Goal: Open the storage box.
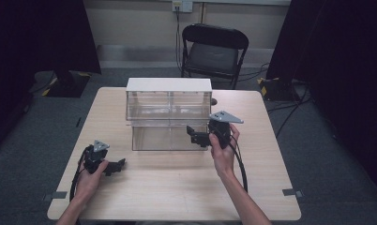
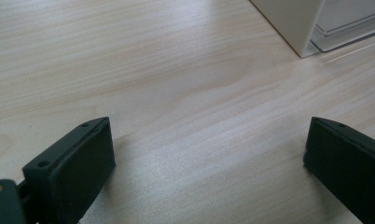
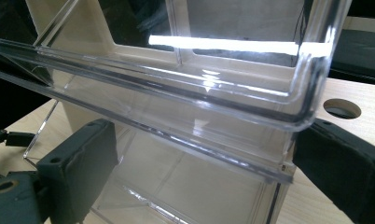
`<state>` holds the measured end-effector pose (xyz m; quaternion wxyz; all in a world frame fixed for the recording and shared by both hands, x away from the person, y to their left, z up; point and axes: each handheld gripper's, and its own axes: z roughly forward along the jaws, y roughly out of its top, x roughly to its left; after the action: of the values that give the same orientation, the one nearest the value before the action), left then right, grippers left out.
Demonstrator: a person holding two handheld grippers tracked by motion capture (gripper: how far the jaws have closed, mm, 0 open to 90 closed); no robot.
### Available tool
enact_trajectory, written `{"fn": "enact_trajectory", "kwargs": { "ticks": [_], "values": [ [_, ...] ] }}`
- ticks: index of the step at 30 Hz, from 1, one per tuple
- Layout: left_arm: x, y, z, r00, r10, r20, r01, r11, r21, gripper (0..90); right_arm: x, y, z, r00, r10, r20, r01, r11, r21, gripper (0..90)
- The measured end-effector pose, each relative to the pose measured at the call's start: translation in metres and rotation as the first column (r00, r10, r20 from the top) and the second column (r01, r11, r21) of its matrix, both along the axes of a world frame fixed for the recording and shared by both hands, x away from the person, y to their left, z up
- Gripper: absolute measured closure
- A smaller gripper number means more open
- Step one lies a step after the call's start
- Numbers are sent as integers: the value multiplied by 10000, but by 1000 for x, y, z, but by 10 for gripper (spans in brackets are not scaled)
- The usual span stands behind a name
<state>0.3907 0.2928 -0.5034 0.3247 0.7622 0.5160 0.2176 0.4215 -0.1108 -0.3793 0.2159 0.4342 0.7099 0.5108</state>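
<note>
Wooden table (image 1: 177,187) on grey carpet holds a clear drawer box (image 1: 169,115) in the middle, long side left to right, with the wide-open right gripper (image 1: 192,133) at its front and the wide-open left gripper (image 1: 117,165) low over bare wood.

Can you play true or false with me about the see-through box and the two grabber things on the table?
1. The clear box has a white top. True.
2. The left gripper is squeezing a toy car. False: its fingers are open over bare table.
3. The right gripper is at the box's front right corner. True.
4. The right gripper's fingers are shut tight. False: they stand apart, with the box's clear edge between them.
5. A red sofa stands behind the table. False: it is a black folding chair.
</note>
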Motion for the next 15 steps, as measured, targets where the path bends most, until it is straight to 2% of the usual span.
{"fn": "enact_trajectory", "kwargs": {
  "ticks": [15],
  "values": [
    [0,0,0,10000,-3,-3,3,10000,4,13,0,0,1,10000,34,-9,-34,10000,-51,57]
  ]
}}
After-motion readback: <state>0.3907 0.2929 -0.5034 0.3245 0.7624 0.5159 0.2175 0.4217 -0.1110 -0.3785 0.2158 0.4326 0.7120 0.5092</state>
